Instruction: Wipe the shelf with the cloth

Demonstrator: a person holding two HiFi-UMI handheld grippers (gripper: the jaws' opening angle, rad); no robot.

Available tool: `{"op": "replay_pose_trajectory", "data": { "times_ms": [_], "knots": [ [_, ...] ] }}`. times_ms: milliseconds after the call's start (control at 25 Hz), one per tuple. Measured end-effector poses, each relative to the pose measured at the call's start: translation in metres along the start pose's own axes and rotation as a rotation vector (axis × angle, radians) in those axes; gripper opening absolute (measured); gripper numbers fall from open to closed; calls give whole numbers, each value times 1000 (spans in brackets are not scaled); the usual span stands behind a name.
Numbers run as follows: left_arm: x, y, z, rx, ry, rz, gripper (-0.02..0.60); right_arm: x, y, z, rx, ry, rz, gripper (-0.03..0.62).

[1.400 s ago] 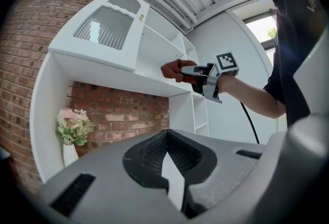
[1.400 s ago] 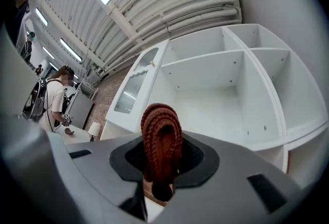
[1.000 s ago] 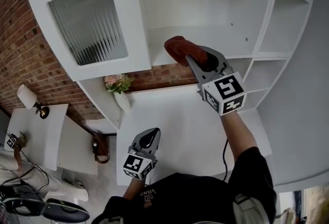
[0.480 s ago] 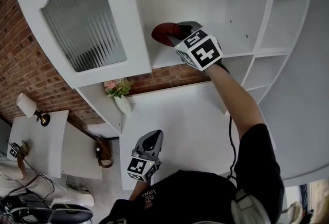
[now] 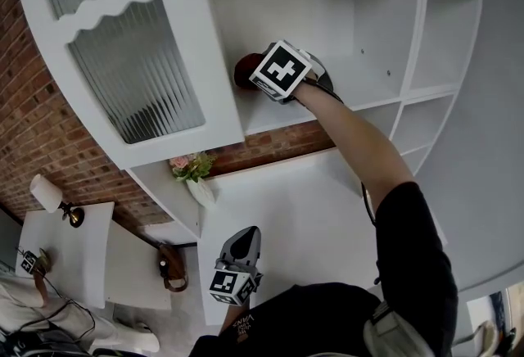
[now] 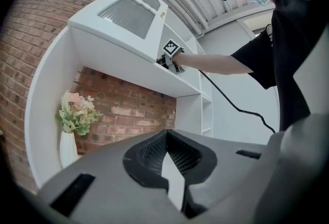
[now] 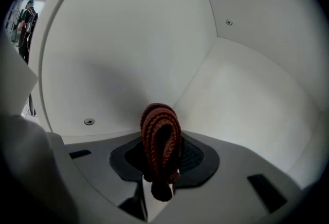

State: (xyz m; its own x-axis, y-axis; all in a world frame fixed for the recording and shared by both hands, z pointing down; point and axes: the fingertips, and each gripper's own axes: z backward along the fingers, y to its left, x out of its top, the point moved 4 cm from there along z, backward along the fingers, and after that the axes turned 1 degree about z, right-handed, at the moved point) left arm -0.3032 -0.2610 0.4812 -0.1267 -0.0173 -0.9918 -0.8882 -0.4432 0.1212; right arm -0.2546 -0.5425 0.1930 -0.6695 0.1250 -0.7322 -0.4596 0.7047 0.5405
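A dark red knitted cloth (image 5: pixel 245 69) is pressed against the left end of the white shelf (image 5: pixel 352 95) in the head view. My right gripper (image 5: pixel 255 74) is shut on it, its marker cube facing up. In the right gripper view the folded cloth (image 7: pixel 161 138) stands between the jaws of the right gripper (image 7: pixel 163 162), close to the shelf's back corner (image 7: pixel 205 53). My left gripper (image 5: pixel 245 236) hangs low over the counter, shut and holding nothing. In the left gripper view, the left gripper (image 6: pixel 167 135) points at the cabinet, with the right gripper (image 6: pixel 170 56) far off on the shelf.
An open cabinet door with ribbed glass (image 5: pixel 135 69) stands just left of the shelf bay. A white vase of flowers (image 5: pixel 195 171) sits below by the brick wall. A white counter (image 5: pixel 303 208) lies under the shelf. Narrow side compartments (image 5: pixel 449 20) are on the right.
My right gripper carried the cloth up and left, from in front of the shelf edge into the bay's left end. The left gripper stayed low.
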Motion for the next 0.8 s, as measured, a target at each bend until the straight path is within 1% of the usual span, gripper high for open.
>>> {"op": "replay_pose_trajectory", "data": {
  "times_ms": [120,320,480,600,800],
  "knots": [
    [0,3,3,13,-2,16,6,0,1,-13,14,32,2,98],
    [1,14,10,45,-5,25,6,-6,-3,-21,12,74,-1,98],
    [-2,15,8,37,-10,28,6,-20,-14,-20,-2,106,-12,98],
    [0,10,5,20,-8,23,6,-38,-30,-14,-33,137,-21,100],
    [-3,8,4,11,-2,25,6,-75,-67,5,-131,231,-51,100]
  ]
}}
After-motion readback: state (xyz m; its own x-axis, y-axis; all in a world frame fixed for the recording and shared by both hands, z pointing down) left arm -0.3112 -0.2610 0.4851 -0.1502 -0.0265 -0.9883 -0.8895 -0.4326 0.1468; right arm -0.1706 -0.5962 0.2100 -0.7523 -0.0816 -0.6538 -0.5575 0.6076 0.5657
